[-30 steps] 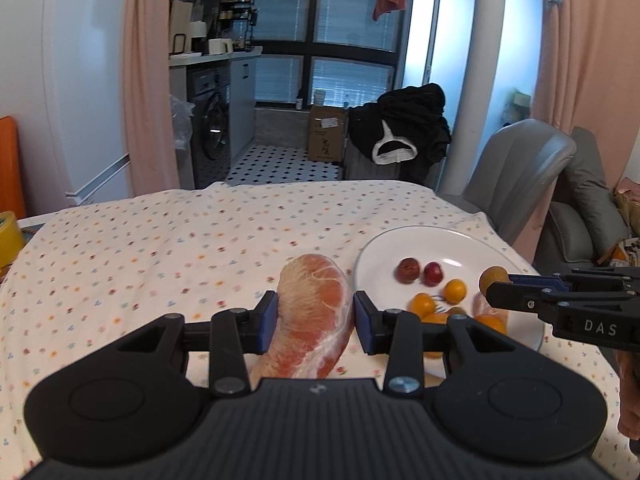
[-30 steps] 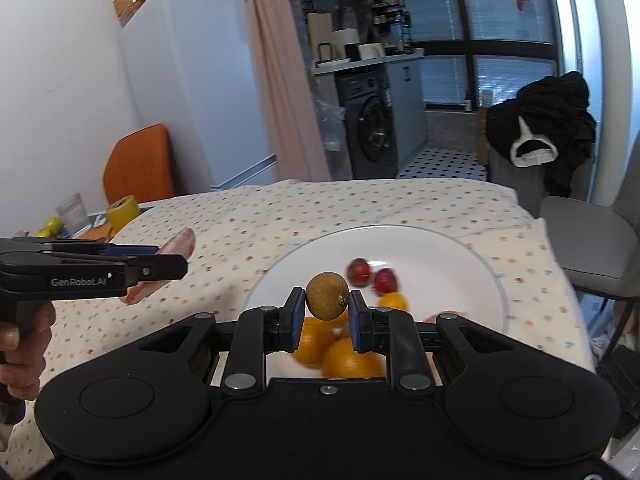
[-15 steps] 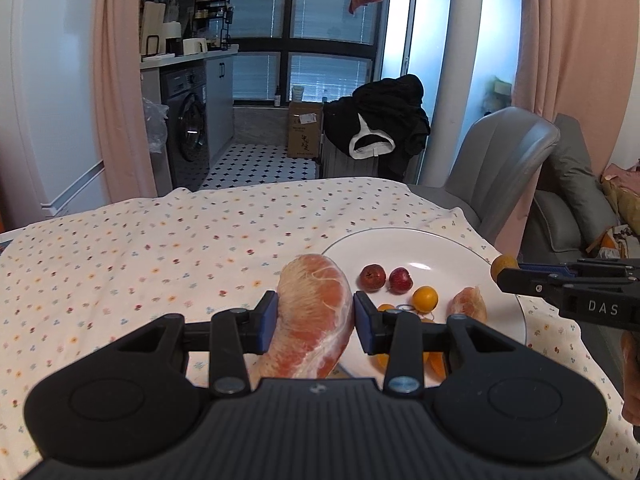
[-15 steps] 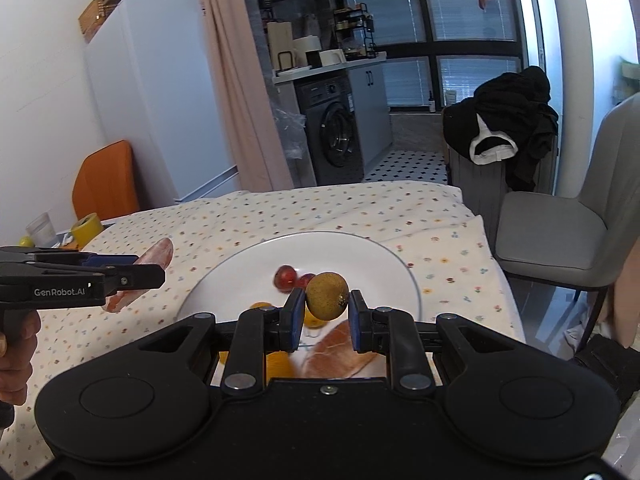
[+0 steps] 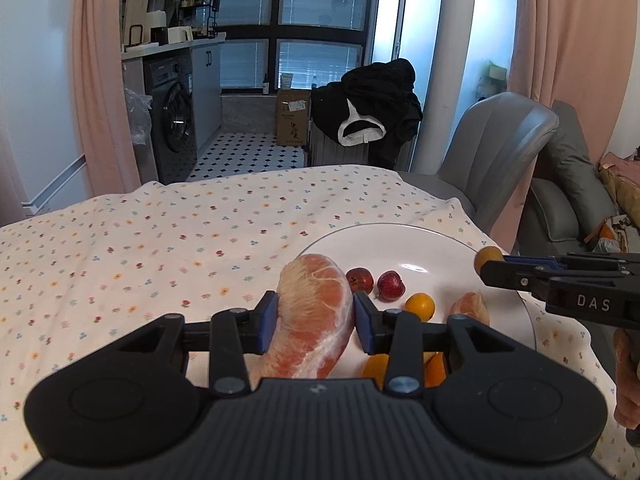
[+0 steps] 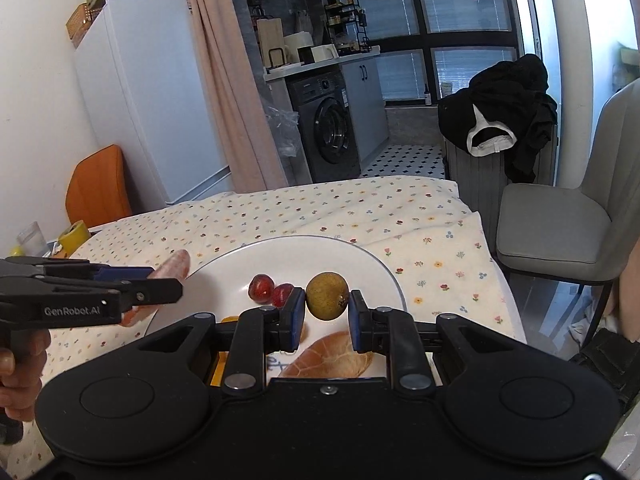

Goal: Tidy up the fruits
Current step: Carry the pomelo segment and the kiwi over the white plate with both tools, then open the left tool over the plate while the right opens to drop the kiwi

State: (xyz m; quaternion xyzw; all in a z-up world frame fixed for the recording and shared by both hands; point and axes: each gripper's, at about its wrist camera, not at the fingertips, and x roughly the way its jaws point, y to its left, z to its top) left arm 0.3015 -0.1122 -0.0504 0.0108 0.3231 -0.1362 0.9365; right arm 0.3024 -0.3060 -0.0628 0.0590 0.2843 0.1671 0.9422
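Fruits lie on the white plate [image 5: 424,236], and you also carry two of them in the air near it. Your left gripper [image 5: 315,322] pinches a peeled pomelo segment [image 5: 310,326] between its blue pads [image 5: 267,322]; the jaws press on both sides of it. The segment stands almost upright and hangs beside the left rim of the plate, over the flowered tablecloth [image 5: 160,240]. Your right gripper [image 6: 322,315] pinches a small round brownish-green fruit [image 6: 327,295], and its jaws close on it from left and right. This fruit hangs above the plate, toward the right side of it.

On the plate you see two small red fruits [image 5: 376,280] side by side near the middle. Just beside them, toward you, lies a small orange fruit [image 5: 420,306], and next to it a second pomelo segment [image 6: 330,354]. More orange fruits [image 5: 376,364] lie at the near edge of the plate, partly hidden behind your left gripper, so I cannot count them.

The plate rests on the tablecloth. A grey chair [image 6: 560,224] stands to the right of the plate, beyond the table edge.
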